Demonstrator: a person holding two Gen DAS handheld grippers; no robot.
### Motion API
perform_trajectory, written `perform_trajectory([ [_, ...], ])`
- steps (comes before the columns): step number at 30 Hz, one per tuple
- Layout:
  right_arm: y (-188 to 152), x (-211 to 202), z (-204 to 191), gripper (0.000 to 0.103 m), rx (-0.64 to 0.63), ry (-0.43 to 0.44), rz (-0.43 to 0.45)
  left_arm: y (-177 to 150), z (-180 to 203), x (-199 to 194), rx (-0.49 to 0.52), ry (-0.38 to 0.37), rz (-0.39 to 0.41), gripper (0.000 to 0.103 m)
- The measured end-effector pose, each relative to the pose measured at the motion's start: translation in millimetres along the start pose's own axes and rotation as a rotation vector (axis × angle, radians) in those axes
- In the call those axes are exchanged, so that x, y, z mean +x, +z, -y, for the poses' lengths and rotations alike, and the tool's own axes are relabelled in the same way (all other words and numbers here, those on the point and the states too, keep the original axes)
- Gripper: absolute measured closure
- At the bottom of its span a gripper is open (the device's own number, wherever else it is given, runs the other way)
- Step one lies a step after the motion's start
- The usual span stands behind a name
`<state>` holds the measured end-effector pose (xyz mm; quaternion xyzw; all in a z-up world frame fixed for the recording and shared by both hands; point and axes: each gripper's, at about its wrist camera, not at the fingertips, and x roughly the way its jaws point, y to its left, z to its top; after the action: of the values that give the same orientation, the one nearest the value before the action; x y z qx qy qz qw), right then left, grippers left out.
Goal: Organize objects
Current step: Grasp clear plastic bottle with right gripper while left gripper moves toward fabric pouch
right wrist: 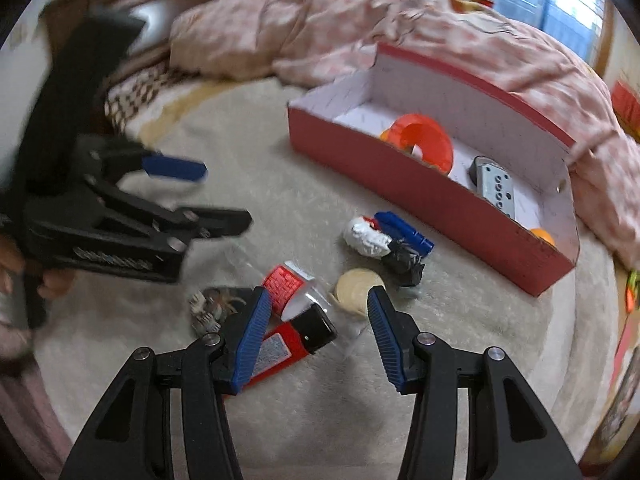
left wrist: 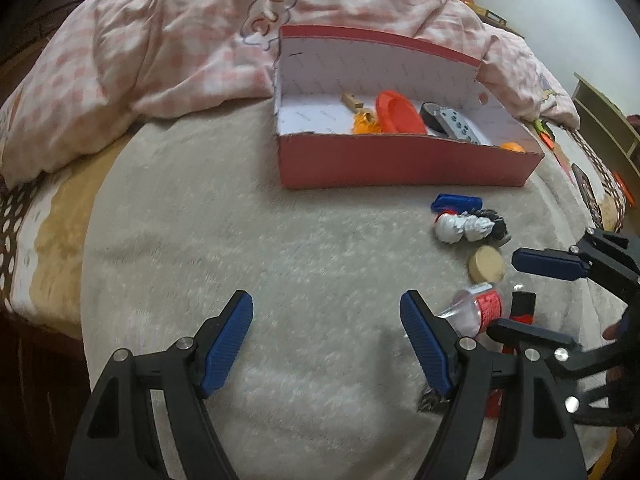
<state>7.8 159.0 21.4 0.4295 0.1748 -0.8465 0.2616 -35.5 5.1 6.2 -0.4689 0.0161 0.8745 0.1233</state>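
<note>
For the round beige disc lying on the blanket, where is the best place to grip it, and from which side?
Grip the beige disc across its thin rim, coming from above with the open right gripper. It lies flat, so only opposite edges offer hold; the black figurine crowds its far side.

No lettering can be made out anywhere. The clear plastic bottle (right wrist: 298, 292) lying in front of the red cardboard box (right wrist: 420, 196) wears a red label with white print, too small and blurred to read. Just beside the bottle, the red and black lighter (right wrist: 294, 340) carries a pale sticker whose print is equally illegible.
</note>
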Motion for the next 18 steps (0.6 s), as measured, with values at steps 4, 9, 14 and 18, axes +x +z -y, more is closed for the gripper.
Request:
perform_trajectory([
  [4, 2.1, 10.3, -3.4, 0.054, -0.063, -0.02, -0.048, -2.5, -5.2, 0.7, -0.011, -0.001, -0.001, 0.026],
  [9, 7.9, 16.2, -9.7, 0.054, -0.133, -0.037, -0.054, -3.4, -7.3, 1.8, -0.017, -0.007, -0.002, 0.026],
  [14, 13.2, 18.5, -7.6, 0.068, -0.099, -0.021, -0.024, -4.2, -7.3, 2.0, -0.016, -0.015, -0.002, 0.026],
  [18, 12.8, 17.2, -7.3, 0.069, -0.074, -0.024, 0.0, -5.4, -5.6, 2.2, -0.015, -0.026, -0.007, 0.026],
])
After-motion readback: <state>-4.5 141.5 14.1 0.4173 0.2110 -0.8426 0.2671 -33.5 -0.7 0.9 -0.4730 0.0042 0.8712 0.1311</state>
